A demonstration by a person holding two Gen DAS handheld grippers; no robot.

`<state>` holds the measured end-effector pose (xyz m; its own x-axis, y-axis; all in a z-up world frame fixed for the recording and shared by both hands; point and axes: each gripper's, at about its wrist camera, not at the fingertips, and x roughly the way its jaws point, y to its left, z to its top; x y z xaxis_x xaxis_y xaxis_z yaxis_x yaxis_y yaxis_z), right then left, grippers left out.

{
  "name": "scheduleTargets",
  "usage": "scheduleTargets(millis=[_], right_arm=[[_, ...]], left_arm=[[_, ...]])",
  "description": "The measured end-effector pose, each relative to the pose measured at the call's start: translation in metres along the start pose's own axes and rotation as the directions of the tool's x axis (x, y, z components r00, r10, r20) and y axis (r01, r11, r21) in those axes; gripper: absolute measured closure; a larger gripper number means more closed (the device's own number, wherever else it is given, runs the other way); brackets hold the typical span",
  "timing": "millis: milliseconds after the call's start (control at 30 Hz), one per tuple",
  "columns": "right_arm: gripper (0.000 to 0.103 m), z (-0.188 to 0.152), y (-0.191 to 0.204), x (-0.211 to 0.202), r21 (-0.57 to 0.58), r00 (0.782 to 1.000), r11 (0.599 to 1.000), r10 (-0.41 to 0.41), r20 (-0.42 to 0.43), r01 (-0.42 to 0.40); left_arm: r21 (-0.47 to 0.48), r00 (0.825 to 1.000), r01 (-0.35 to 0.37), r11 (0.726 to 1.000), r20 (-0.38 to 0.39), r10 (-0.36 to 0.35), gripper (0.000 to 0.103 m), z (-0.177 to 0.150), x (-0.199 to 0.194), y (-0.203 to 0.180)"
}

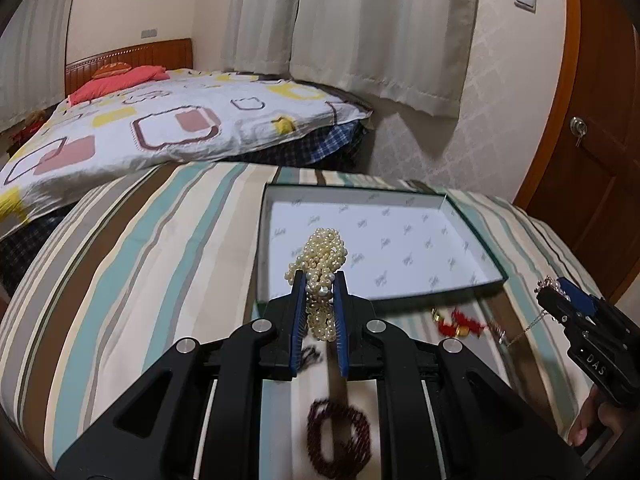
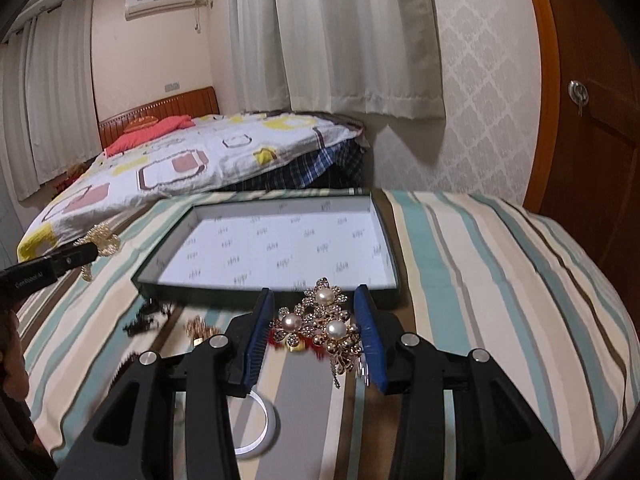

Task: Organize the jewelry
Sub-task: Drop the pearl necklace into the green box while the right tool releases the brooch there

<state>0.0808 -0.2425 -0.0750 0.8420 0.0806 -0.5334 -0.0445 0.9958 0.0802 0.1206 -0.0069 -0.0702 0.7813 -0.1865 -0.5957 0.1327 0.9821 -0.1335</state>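
My left gripper [image 1: 320,280] is shut on a bunch of cream pearl strands [image 1: 322,260], held above the near left corner of a shallow box [image 1: 472,236] with white printed lining and dark green rim. My right gripper [image 2: 316,300] is shut on a gold brooch with three pearls [image 2: 320,324], lifted just before the box's near rim [image 2: 264,294]. In the left wrist view the right gripper [image 1: 560,292] shows at the right with a thin chain hanging. In the right wrist view the left gripper [image 2: 90,248] shows at far left with the pearls [image 2: 102,238].
On the striped bedcover [image 1: 140,280] lie a dark red bead bracelet [image 1: 340,440], red and gold pieces [image 1: 456,322], a white bangle [image 2: 260,428], dark beads [image 2: 144,320] and a small gold piece [image 2: 200,328]. A second bed [image 1: 160,128] stands behind, a wooden door [image 1: 592,140] to the right.
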Motion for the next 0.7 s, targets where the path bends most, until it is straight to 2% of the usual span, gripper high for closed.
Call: scheduleTargets(millis=[233,367,533,700], right_arm=[[0.061,0.035,-0.004,0.024,-0.013,0.999,1.0,0.003,0.048,-0.002],[0.061,0.048,-0.01,0.049,-0.011,0.999,1.0,0.006,0.039,-0.005],[0.061,0.042,-0.02,0.085,0.003,0.999,1.0,0.009,-0.041,-0.009],[0.061,0.029,-0.028,0.116,0.024,0.991,1.0,0.014,-0.13,-0.011]], left_arm=[[-0.004,0.999,0.034,0.999,0.037,-0.034,0.089,0.036,0.025,-0.012],[0.01,0.999,0.036,0.999,0.03,-0.037,0.089,0.049,0.052,-0.021],[0.01,0.998,0.039,0.999,-0.056,-0.038,0.089,0.043,0.095,-0.026],[0.009,0.988,0.025,1.0,-0.151,-0.023,0.089,0.025,0.134,-0.025]])
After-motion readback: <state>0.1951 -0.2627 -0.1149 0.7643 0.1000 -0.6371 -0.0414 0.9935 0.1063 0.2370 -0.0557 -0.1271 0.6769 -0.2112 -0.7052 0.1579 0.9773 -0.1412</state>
